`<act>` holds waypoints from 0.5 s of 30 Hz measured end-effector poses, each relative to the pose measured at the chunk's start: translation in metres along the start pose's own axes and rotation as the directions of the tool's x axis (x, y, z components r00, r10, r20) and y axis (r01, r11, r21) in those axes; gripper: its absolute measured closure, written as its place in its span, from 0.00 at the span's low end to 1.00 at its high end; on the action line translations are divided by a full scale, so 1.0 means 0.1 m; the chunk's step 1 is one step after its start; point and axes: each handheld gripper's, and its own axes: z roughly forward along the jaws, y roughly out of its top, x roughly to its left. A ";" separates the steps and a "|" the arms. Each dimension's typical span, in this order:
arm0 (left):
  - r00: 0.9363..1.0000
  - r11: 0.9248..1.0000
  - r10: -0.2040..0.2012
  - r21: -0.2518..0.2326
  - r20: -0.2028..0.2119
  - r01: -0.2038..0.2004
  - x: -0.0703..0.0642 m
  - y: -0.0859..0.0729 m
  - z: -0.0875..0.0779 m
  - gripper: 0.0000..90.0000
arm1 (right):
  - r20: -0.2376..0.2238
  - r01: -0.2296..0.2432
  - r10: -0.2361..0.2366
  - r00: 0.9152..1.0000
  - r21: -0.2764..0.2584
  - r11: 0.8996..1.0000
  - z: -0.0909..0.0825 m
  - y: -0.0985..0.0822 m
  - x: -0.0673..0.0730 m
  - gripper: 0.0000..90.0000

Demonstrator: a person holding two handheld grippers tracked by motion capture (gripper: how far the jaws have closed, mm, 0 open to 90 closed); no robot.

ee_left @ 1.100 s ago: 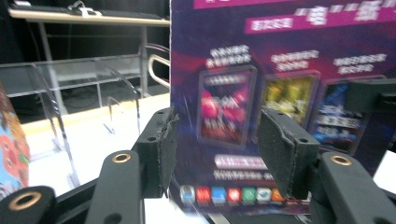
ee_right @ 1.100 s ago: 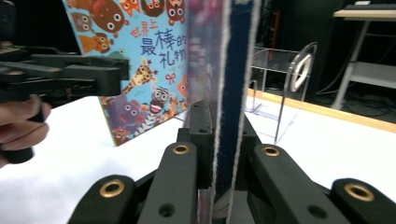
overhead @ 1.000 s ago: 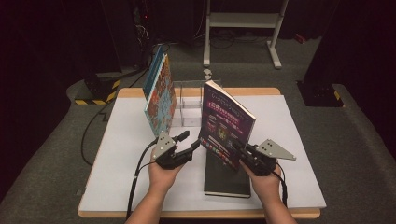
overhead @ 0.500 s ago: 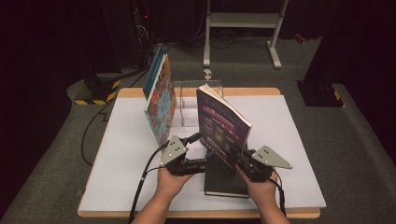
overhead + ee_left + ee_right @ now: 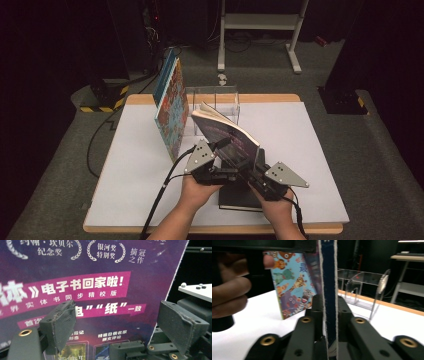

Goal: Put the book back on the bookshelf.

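A purple paperback (image 5: 227,132) with Chinese print hangs tilted above the table, page edges up. My right gripper (image 5: 251,161) is shut on its lower edge; in the right gripper view the jaws (image 5: 329,315) clamp the thin book (image 5: 329,277), though they have just been opening slightly. My left gripper (image 5: 223,151) sits beside it at the cover. Its jaws have just been opening and now stand open (image 5: 120,325), nothing between the pads (image 5: 58,326), with the purple cover (image 5: 100,285) right behind them.
A dark book (image 5: 240,201) lies flat under the hands. A colourful children's book (image 5: 172,112) (image 5: 292,290) leans against a clear acrylic stand (image 5: 215,102) (image 5: 362,290) at the back of the white table (image 5: 310,150). A white shelf frame (image 5: 260,22) stands beyond.
The left gripper let go of the purple cover, opened and moved right, closer to the right gripper. The book tipped further over and both hands drew nearer the table's front.
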 end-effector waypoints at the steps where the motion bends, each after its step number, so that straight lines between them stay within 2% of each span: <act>1: 1.000 1.000 -0.003 -0.002 0.000 0.003 0.00 0.00 0.01 0.17 | 0.000 0.000 0.000 1.000 0.000 1.000 0.00 0.00 0.00 0.84; 2: 1.000 1.000 -0.005 -0.002 -0.001 0.005 0.01 0.00 0.02 0.17 | -0.015 0.003 -0.003 1.000 0.003 1.000 0.01 -0.02 0.01 0.79; 4: 1.000 1.000 -0.013 -0.002 0.003 0.013 0.01 0.00 0.02 0.16 | -0.022 0.008 -0.008 1.000 0.006 1.000 0.02 -0.04 0.03 0.78; 15: 0.999 0.999 -0.036 0.007 0.036 0.036 -0.03 -0.02 -0.03 0.15 | -0.048 0.008 -0.008 0.999 0.018 1.000 0.07 -0.06 0.07 0.76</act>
